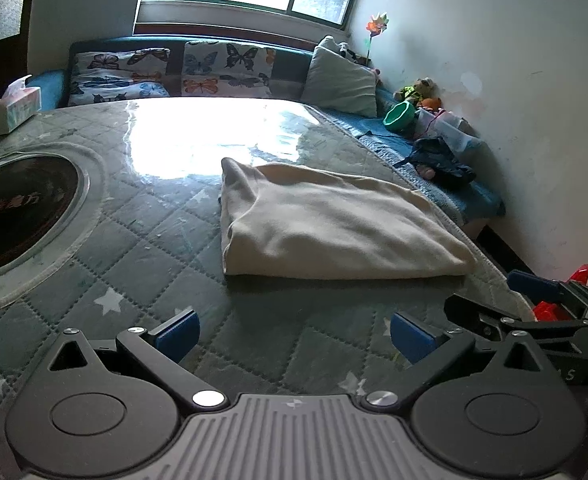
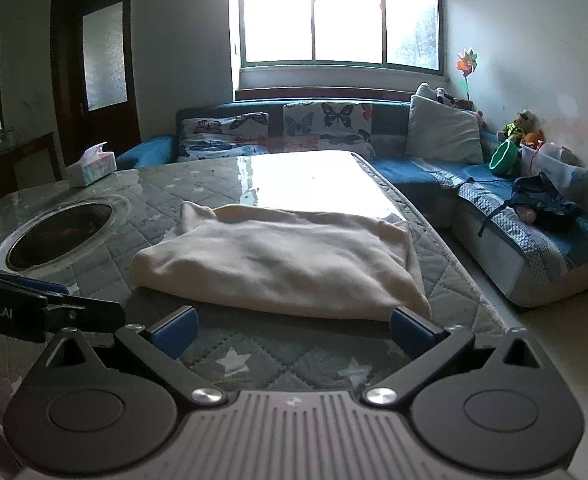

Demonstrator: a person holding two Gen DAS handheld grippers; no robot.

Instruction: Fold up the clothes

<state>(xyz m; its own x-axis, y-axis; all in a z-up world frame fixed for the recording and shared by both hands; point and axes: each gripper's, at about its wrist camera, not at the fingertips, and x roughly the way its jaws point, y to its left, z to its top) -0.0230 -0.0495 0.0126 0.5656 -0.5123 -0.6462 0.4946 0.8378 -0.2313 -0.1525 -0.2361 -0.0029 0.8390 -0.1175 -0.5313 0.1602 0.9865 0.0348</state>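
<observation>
A cream garment lies folded into a flat rectangle on the quilted green table cover. It also shows in the right wrist view. My left gripper is open and empty, low over the table just in front of the garment. My right gripper is open and empty, its right fingertip close to the garment's near right corner. The right gripper shows at the right edge of the left wrist view. The left gripper shows at the left of the right wrist view.
A round dark inset sits in the table at left. A tissue box stands at the far left corner. A blue sofa with butterfly cushions, a grey pillow, toys, a green bowl and dark clothing runs behind and to the right.
</observation>
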